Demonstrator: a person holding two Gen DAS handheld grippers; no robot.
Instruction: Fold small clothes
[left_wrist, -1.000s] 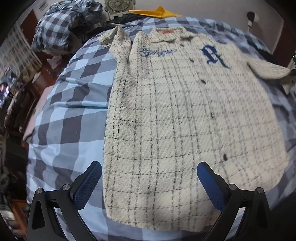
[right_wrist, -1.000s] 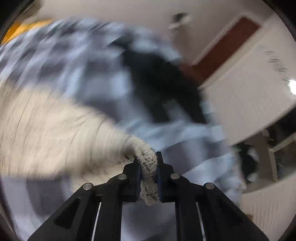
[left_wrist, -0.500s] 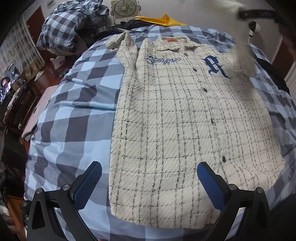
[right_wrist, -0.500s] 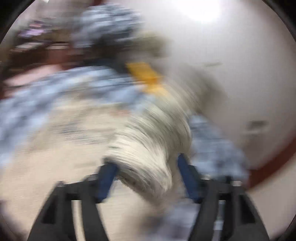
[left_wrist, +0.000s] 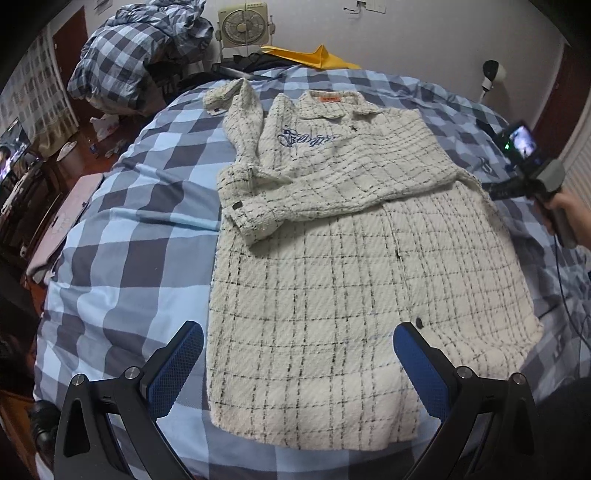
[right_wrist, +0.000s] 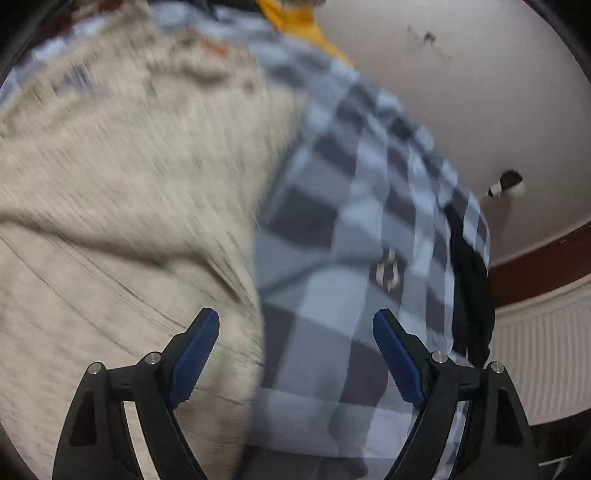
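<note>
A cream plaid shirt (left_wrist: 332, 280) lies flat, front up, on the blue checked bed (left_wrist: 129, 258). Its right-hand sleeve (left_wrist: 332, 184) is folded across the chest, with the cuff at the left side. The other sleeve (left_wrist: 240, 122) lies bent beside the collar. My left gripper (left_wrist: 297, 354) hovers open above the shirt's hem, holding nothing. In the blurred right wrist view my right gripper (right_wrist: 295, 350) is opening, with nothing gripped; the shirt's edge (right_wrist: 129, 221) passes below its left finger. A hand (left_wrist: 565, 210) holds that gripper at the shirt's right edge.
A heap of checked bedding (left_wrist: 136, 62) and a small fan (left_wrist: 242, 27) stand at the head of the bed, beside a yellow item (left_wrist: 317, 59). A pink pad (left_wrist: 70, 218) lies off the left edge. Dark cloth (right_wrist: 469, 280) hangs at the bed's right edge near the wall.
The right gripper carried the sleeve up and over, laid it across the chest, then opened and let go. The left view has pulled back slightly from the shirt.
</note>
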